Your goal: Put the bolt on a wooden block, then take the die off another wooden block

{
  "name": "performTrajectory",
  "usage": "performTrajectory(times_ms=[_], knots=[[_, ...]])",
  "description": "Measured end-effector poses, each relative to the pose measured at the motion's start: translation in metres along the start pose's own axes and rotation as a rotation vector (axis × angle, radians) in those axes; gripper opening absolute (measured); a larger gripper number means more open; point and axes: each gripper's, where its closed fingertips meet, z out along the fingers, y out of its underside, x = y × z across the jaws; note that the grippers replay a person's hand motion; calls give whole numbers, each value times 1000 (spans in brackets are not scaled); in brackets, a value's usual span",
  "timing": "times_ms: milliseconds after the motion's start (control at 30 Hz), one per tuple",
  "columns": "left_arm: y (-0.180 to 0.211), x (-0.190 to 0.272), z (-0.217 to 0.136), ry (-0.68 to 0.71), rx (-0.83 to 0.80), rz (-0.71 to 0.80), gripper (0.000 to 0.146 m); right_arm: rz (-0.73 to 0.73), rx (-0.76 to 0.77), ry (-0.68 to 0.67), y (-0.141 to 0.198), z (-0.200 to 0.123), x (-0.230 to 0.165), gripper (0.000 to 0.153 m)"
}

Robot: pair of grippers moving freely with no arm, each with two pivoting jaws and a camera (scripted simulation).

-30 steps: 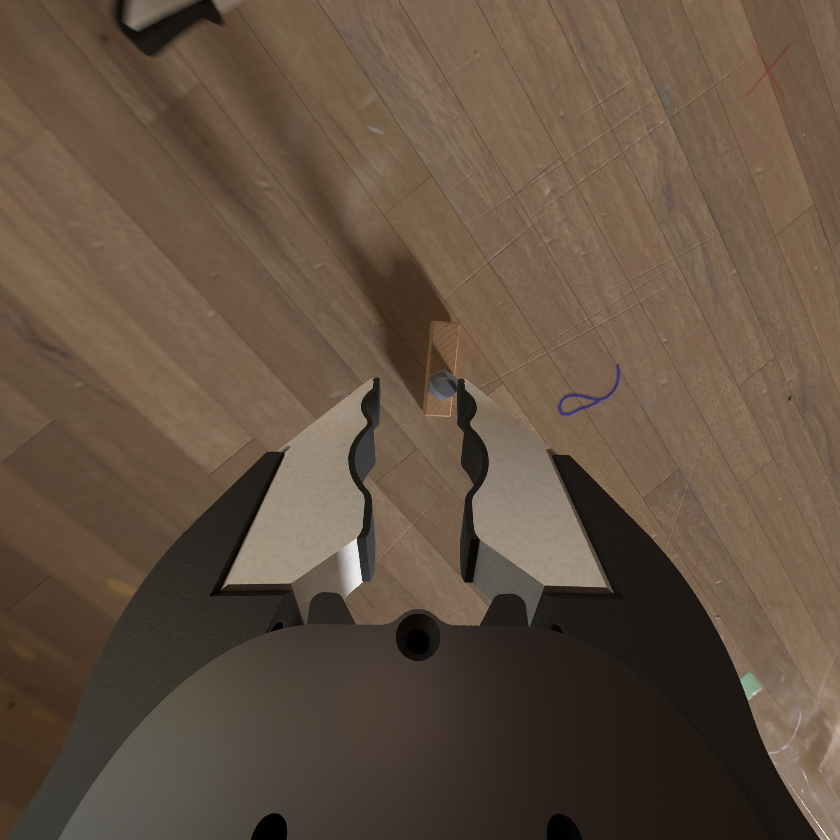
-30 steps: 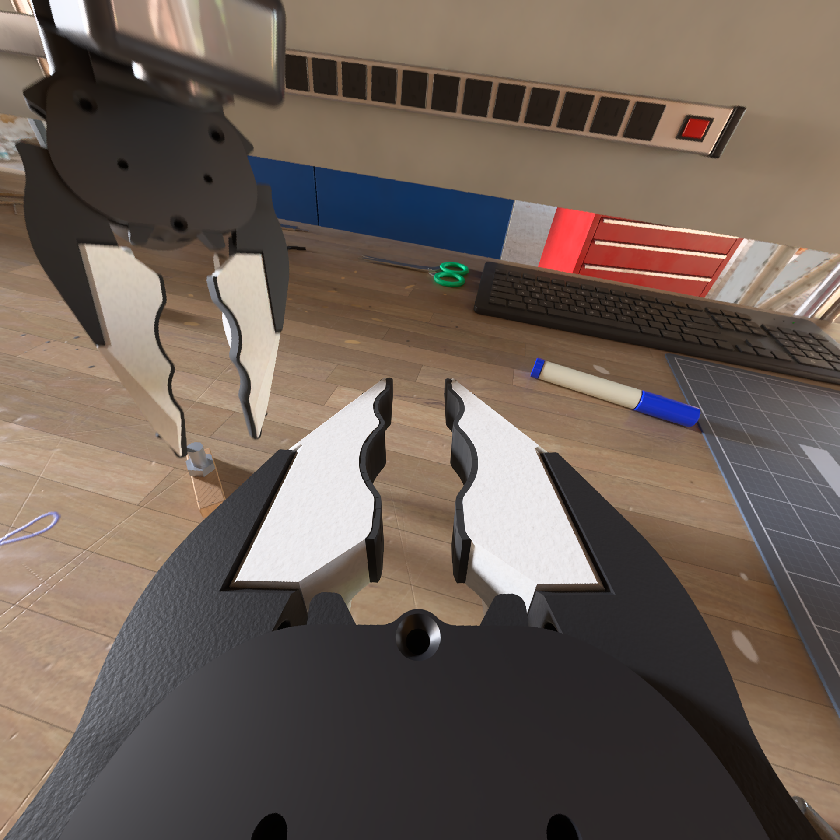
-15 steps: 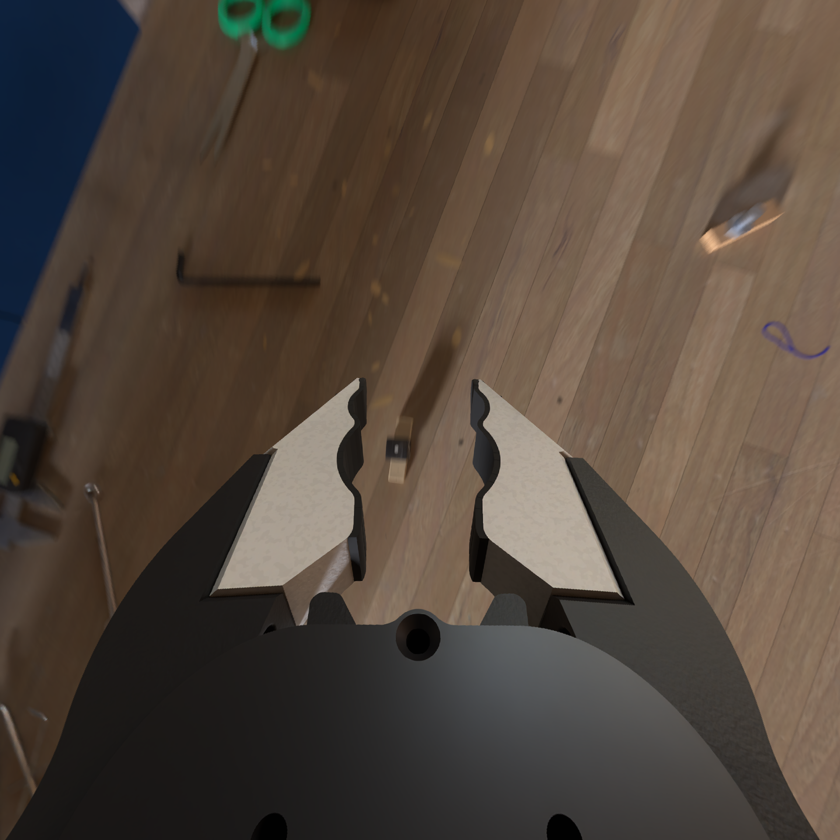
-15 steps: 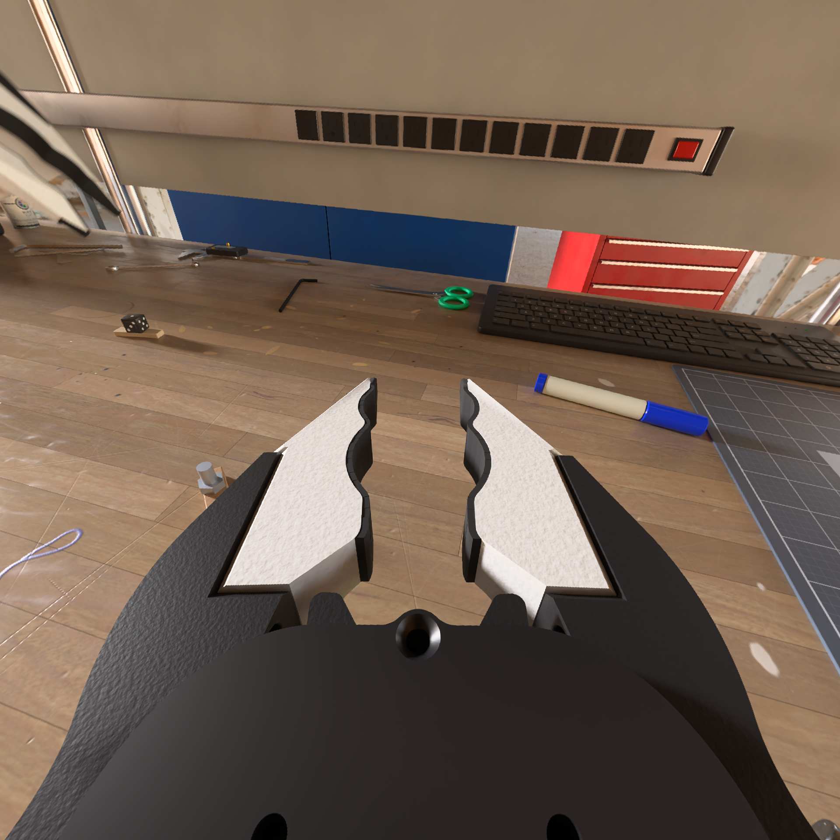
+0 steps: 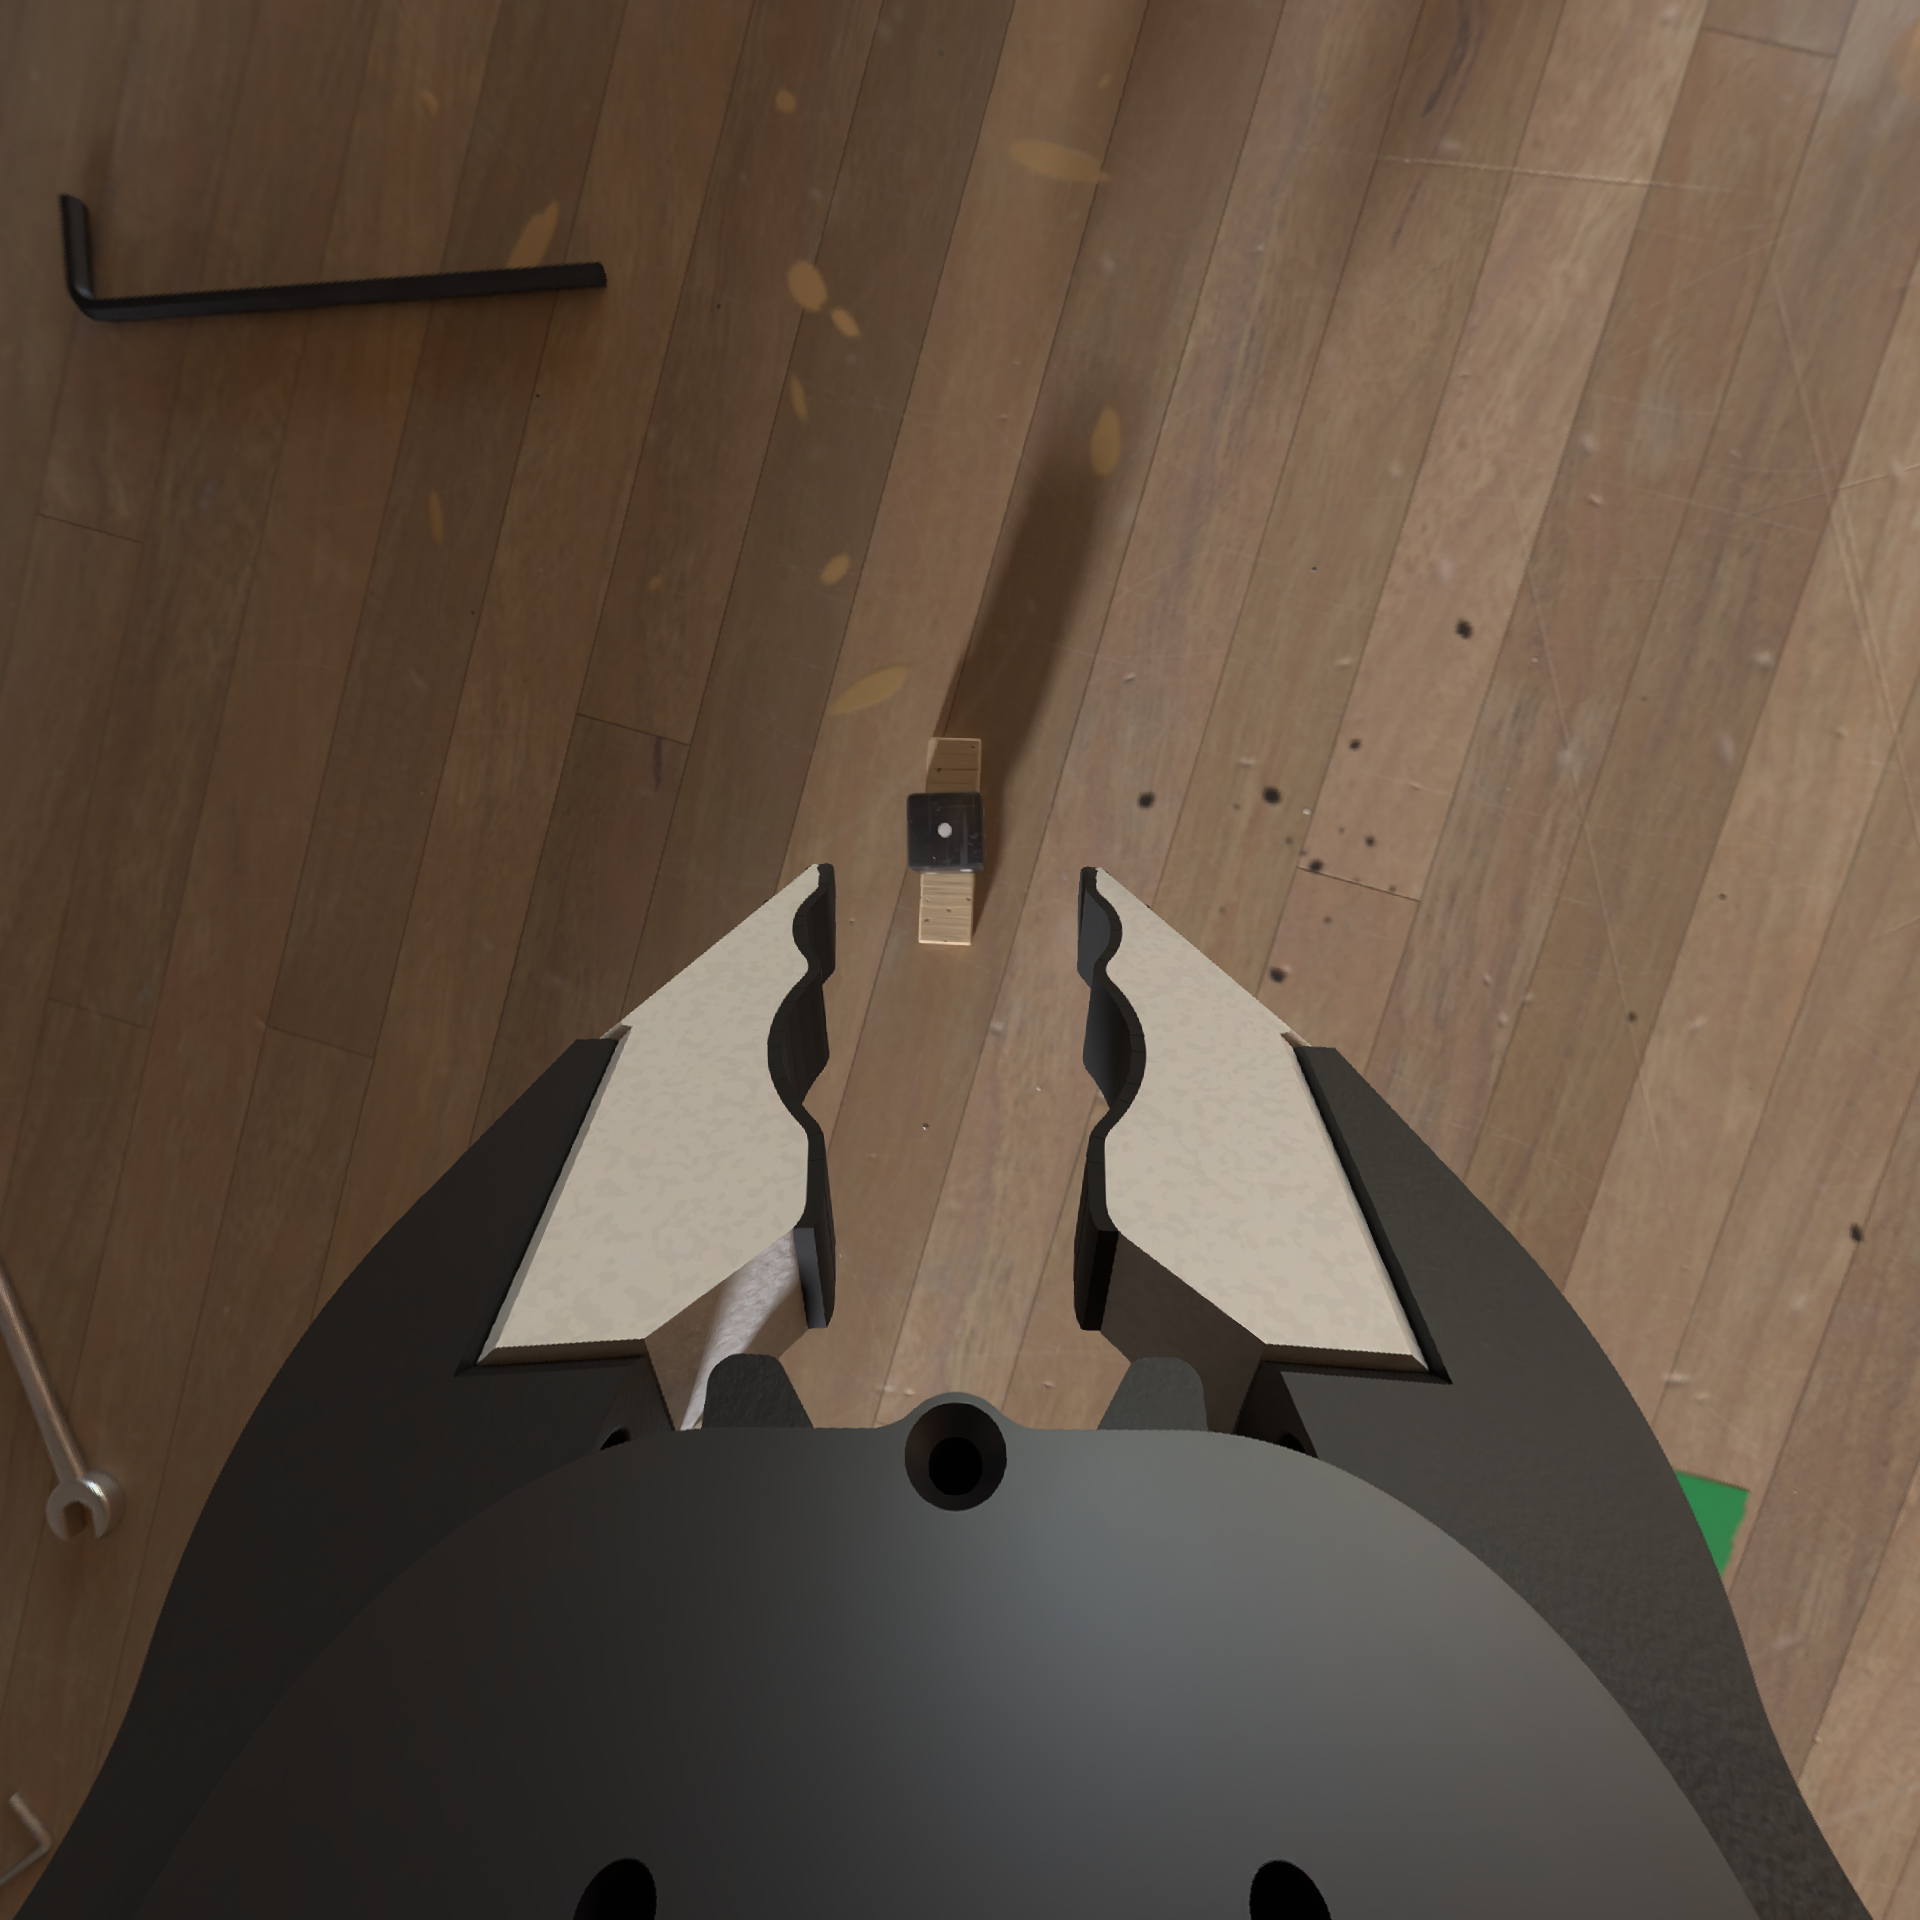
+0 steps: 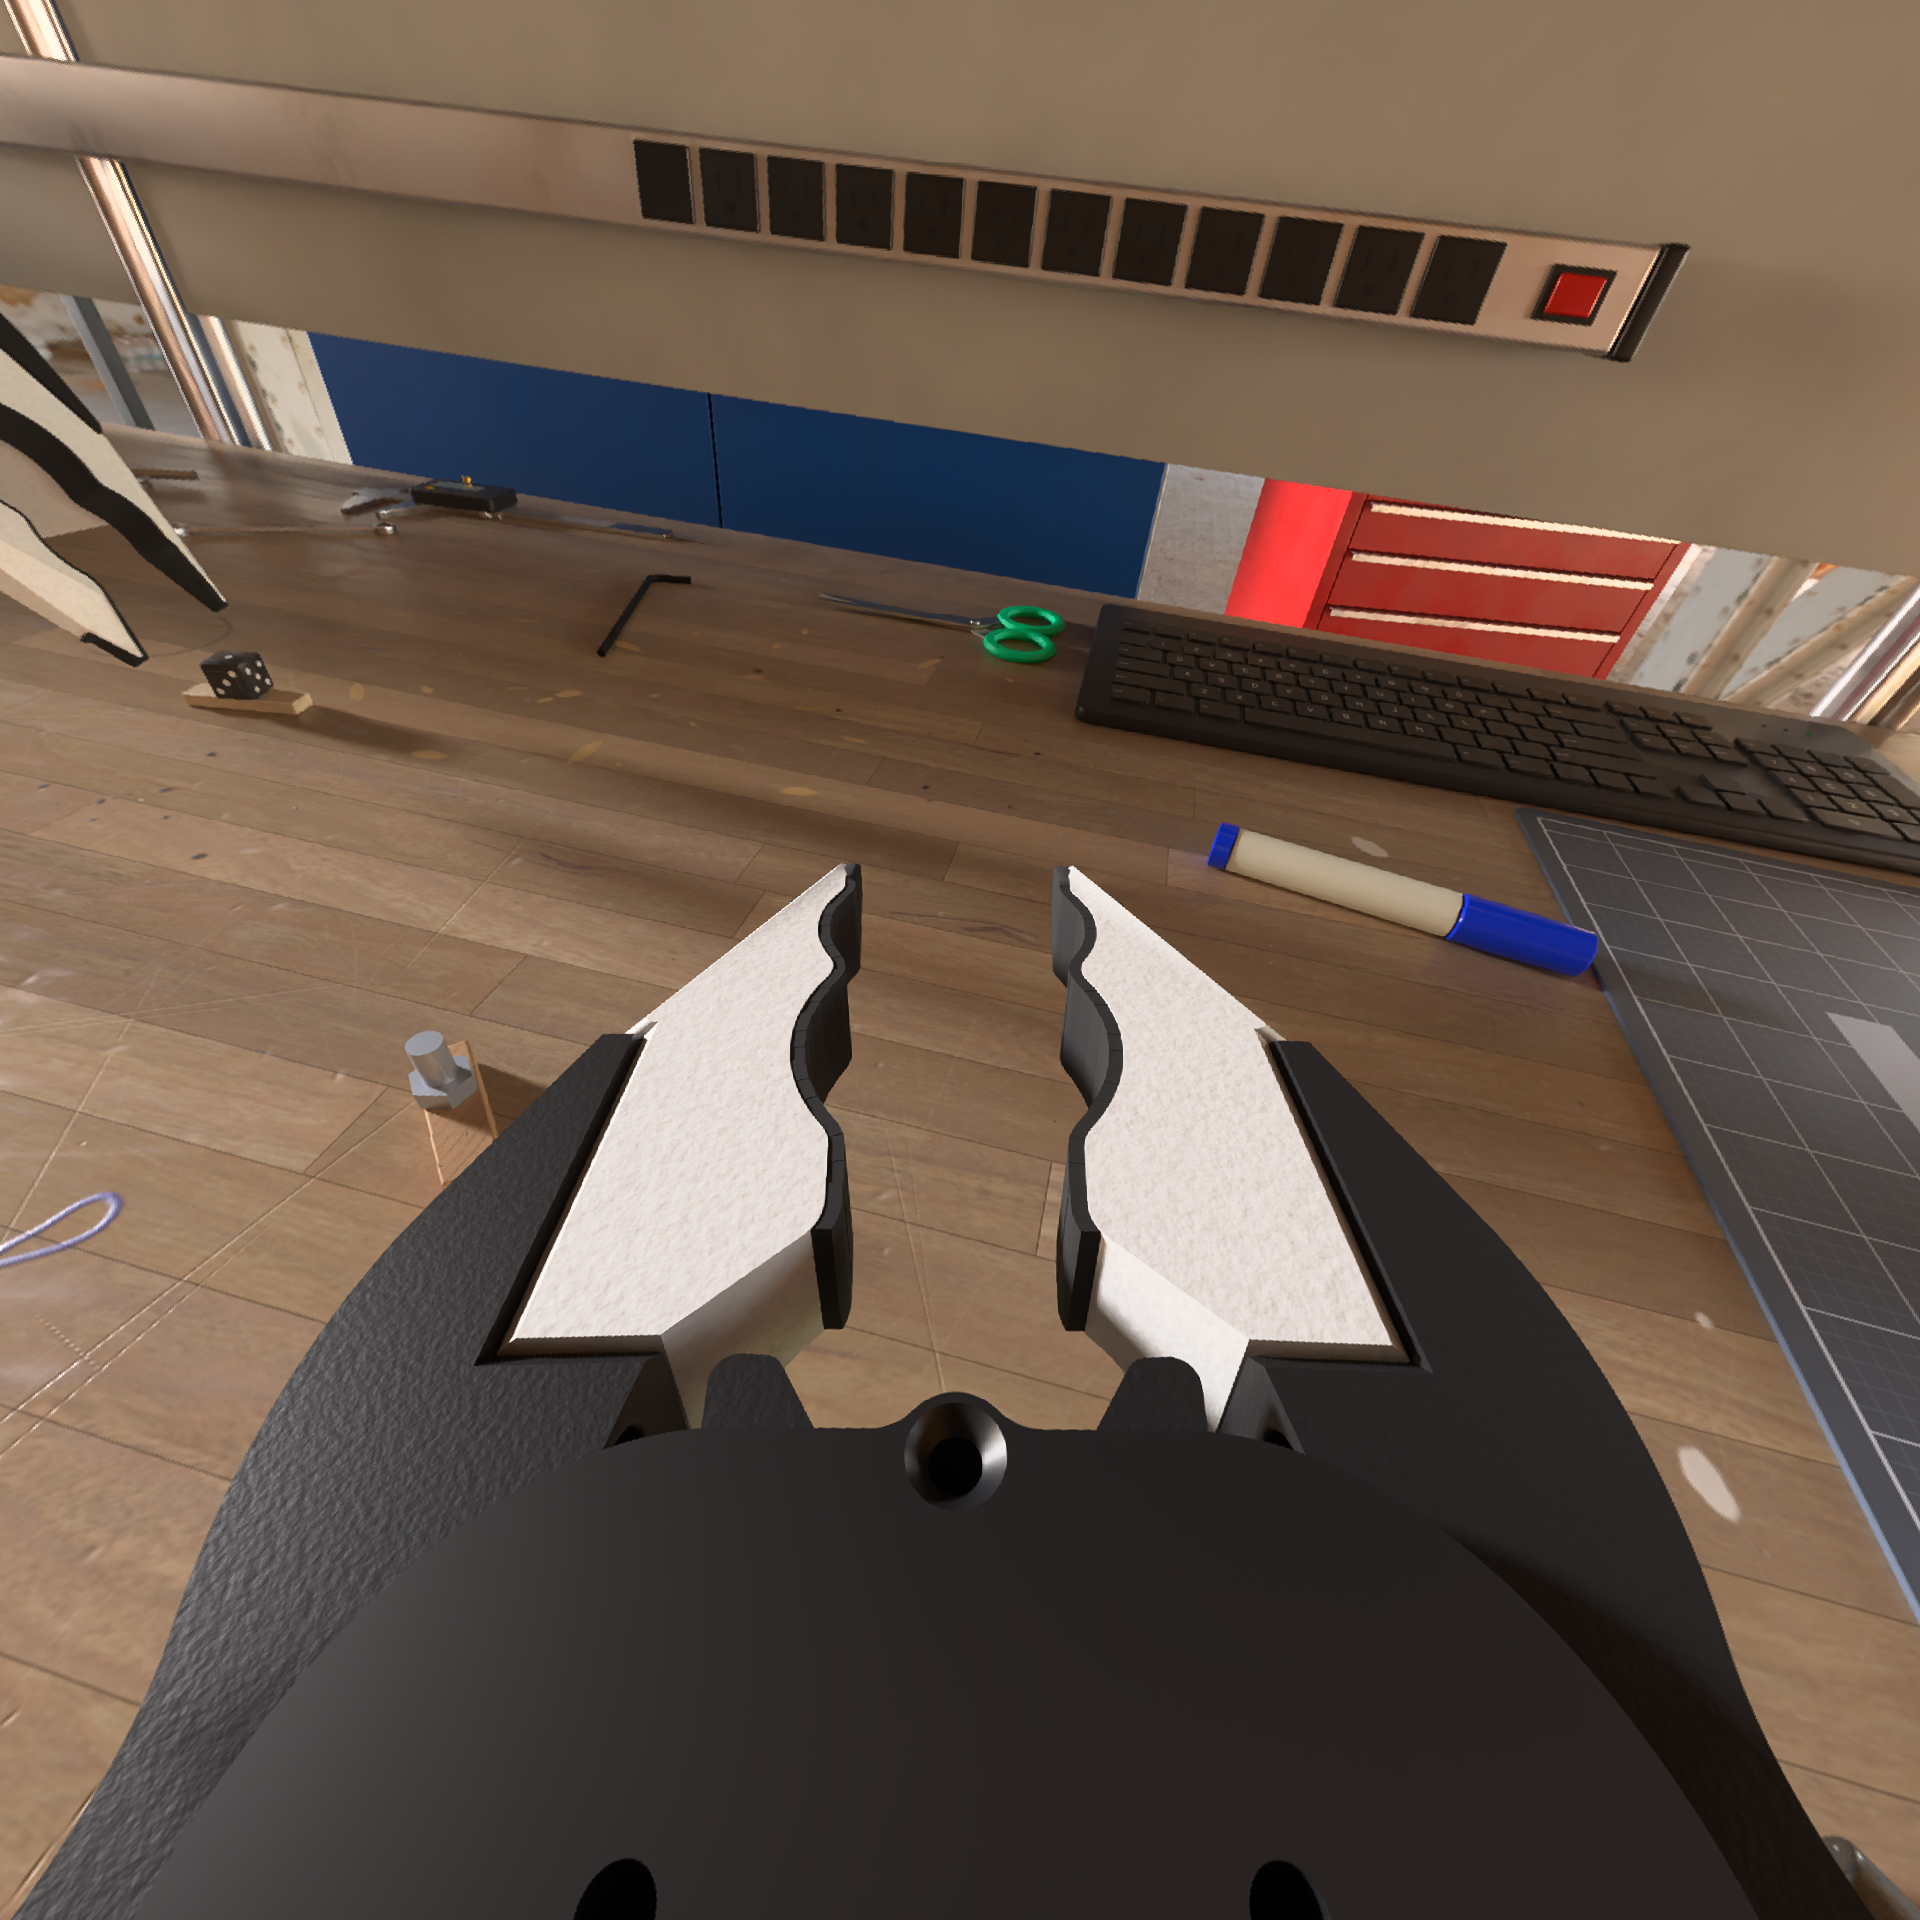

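A black die (image 5: 945,829) sits on a thin light wooden block (image 5: 948,906) on the wooden bench. My left gripper (image 5: 954,883) is open and empty, pointing down from above the die, fingertips either side of the block. In the right wrist view the die (image 6: 237,673) and its block (image 6: 247,702) lie far left, with the left gripper's fingers (image 6: 73,540) above them. A grey bolt (image 6: 436,1070) stands on another wooden block (image 6: 457,1138) just left of my right gripper (image 6: 956,883), which is open and empty.
A black hex key (image 5: 312,286) and a spanner (image 5: 52,1444) lie left of the die. In the right wrist view green scissors (image 6: 1023,634), a black keyboard (image 6: 1455,707), a blue-capped marker (image 6: 1392,899), a grey cutting mat (image 6: 1787,1039) and a purple loop (image 6: 62,1226) lie around.
My left gripper left the bolt on its block, swung over to the die and now hangs centred above it with the jaws wider. My right gripper opened a little.
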Motion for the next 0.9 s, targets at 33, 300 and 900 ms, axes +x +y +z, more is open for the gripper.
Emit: performTrajectory(times_ms=[33,300,900], knots=[[0,-1,4,7,-10,-1,47,-2,-5,0,1,1,0,36],[6,-5,22,21,-81,13,38,-13,-26,-7,3,3,-2,37],[-18,28,-8,-33,166,387,16,-1,8,-26,-1,0,-3,36]])
